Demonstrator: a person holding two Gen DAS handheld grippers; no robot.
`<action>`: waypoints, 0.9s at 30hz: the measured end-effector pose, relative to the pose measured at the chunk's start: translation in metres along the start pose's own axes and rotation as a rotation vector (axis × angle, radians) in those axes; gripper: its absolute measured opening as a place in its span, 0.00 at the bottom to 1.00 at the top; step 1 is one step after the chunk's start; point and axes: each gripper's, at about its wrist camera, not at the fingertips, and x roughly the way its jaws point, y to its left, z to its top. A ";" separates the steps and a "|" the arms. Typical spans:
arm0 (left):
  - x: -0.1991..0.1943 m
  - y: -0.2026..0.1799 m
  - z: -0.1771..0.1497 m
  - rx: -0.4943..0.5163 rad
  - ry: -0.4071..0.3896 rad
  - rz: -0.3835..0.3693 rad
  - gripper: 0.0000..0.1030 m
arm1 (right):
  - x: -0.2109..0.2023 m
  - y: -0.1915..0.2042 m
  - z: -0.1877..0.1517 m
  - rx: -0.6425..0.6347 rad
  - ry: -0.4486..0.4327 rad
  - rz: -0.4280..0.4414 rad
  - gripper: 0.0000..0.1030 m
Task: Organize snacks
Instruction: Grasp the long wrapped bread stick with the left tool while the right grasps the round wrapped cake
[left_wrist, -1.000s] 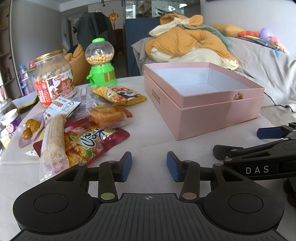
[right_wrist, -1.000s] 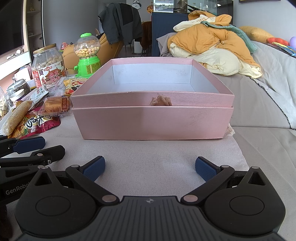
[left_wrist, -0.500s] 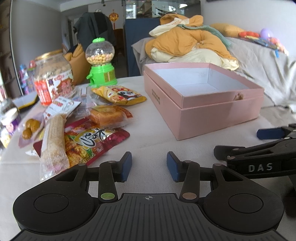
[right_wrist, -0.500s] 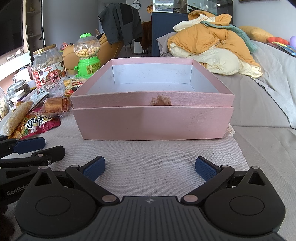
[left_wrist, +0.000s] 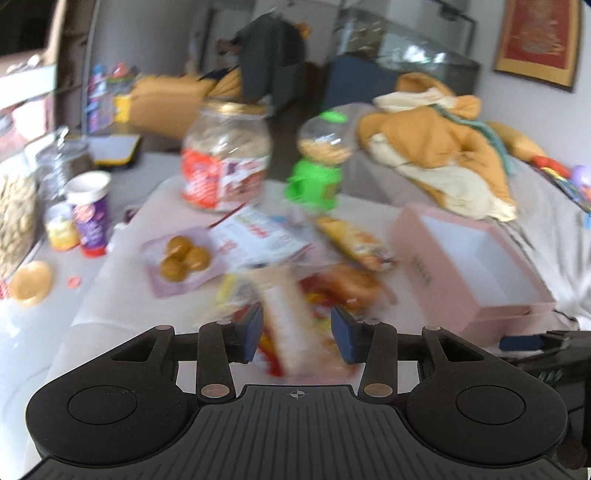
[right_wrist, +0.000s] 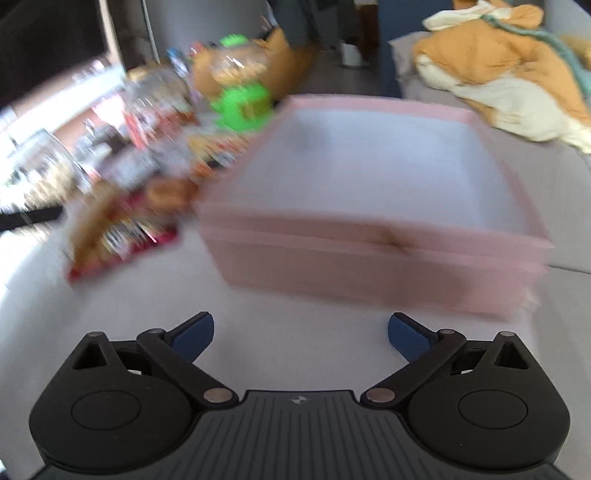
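Left gripper (left_wrist: 296, 334) hangs over the snack pile with its blue pads set narrowly apart, and a long clear packet (left_wrist: 295, 325) of pale, crumbly snack shows in the gap between them; blur hides whether the pads touch it. Right gripper (right_wrist: 301, 336) stands with its jaws spread wide and only bare cloth (right_wrist: 295, 295) between them.

Taking the pink box (left_wrist: 476, 266) as the landmark: it sits open and white inside, to the right of the snack pile. Just left of its near corner lie a red printed bag (left_wrist: 317, 295) under the clear packet and an orange cake in clear wrap (left_wrist: 351, 282). A yellow snack bag (left_wrist: 354, 243) lies beside the box's left wall. Further left of the box are a white printed packet (left_wrist: 258, 236) and a pale pouch of round brown sweets (left_wrist: 183, 258). Beyond the box's far left corner stands a green gumball dispenser (left_wrist: 321, 162), with a big clear jar bearing a red label (left_wrist: 225, 162) to its left. Well to the left of the box, off the cloth, stand a purple cup (left_wrist: 90, 214) and a small yellow tub (left_wrist: 61, 227). Behind the box, a heap of orange and cream bedding (left_wrist: 439, 155) lies on a grey sofa.
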 end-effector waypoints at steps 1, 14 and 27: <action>0.005 0.003 0.001 -0.014 0.013 0.009 0.44 | 0.005 0.003 0.008 0.017 0.006 0.021 0.97; 0.049 -0.011 0.000 0.157 0.047 0.002 0.34 | 0.051 0.047 0.065 -0.043 -0.049 0.070 0.95; -0.009 -0.005 -0.018 0.168 0.025 -0.175 0.33 | 0.092 0.099 0.093 -0.109 0.076 0.144 0.53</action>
